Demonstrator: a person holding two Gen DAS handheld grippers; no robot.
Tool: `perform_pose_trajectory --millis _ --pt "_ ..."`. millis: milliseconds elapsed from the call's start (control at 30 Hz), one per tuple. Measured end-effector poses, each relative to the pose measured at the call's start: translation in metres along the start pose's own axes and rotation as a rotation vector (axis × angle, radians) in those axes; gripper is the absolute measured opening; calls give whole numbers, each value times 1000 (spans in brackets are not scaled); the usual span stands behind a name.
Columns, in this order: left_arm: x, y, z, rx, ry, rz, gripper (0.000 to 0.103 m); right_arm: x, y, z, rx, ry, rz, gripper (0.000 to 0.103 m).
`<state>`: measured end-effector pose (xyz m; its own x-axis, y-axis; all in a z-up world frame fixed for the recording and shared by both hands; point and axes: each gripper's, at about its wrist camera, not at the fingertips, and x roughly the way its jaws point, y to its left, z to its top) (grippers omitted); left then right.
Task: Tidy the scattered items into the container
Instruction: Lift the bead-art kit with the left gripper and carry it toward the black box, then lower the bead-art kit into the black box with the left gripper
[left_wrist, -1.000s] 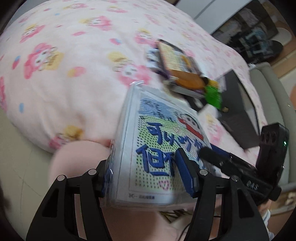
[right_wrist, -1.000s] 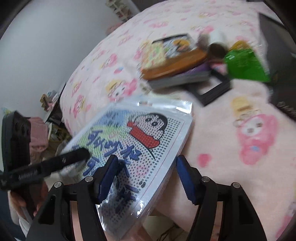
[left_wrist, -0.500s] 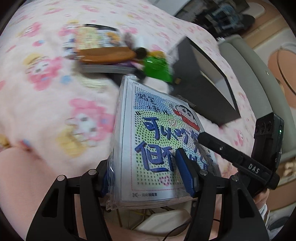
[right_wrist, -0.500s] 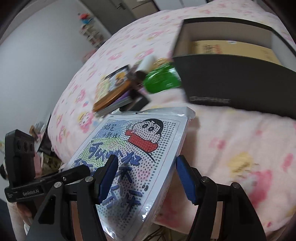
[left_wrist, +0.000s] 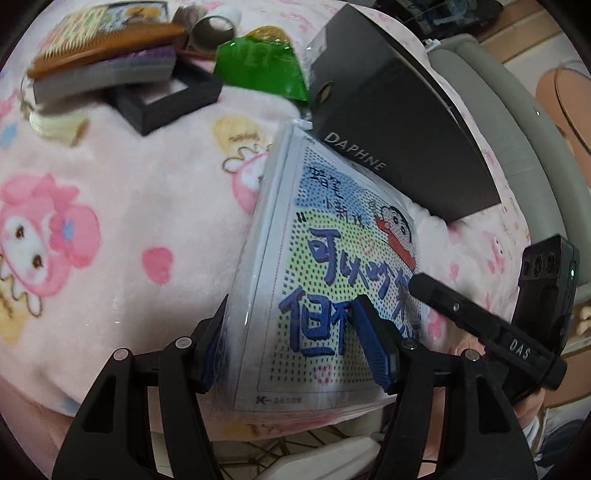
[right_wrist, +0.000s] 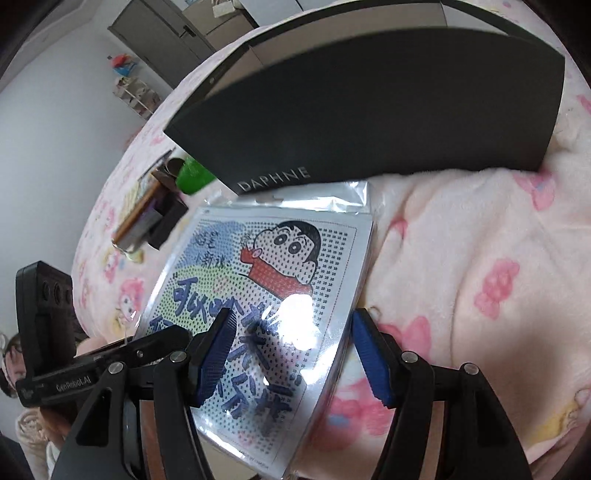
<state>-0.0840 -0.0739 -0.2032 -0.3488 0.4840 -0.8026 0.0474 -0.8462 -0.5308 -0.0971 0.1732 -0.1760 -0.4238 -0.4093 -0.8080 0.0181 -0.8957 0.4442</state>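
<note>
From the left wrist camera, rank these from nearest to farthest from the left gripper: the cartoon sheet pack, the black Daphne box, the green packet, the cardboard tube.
1. Cartoon sheet pack, between the left gripper fingers.
2. Black Daphne box, ahead, to the right.
3. Green packet, beyond, beside the box's left corner.
4. Cardboard tube, top, farthest.

Both wrist fisheyes close, angled down at bed; shared: bagged cartoon sheet (left_wrist: 332, 280), black box (right_wrist: 369, 110).
</note>
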Motion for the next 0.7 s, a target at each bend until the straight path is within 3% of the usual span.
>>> perform_pose_trajectory --millis 133,233,367,700 --pt "-4 3 -2 -7 -37 9 66 5 6 -2 -31 0 -36 62" --pt "2 3 -5 5 -15 26 71 14 15 -7 -86 8 -88 64" --pt "3 0 -9 38 -1 41 74 18 17 -11 -57 -30 -146 65" --pt "-8 -2 -15 55 -15 -7 69 4 5 -10 70 -97 -94 62"
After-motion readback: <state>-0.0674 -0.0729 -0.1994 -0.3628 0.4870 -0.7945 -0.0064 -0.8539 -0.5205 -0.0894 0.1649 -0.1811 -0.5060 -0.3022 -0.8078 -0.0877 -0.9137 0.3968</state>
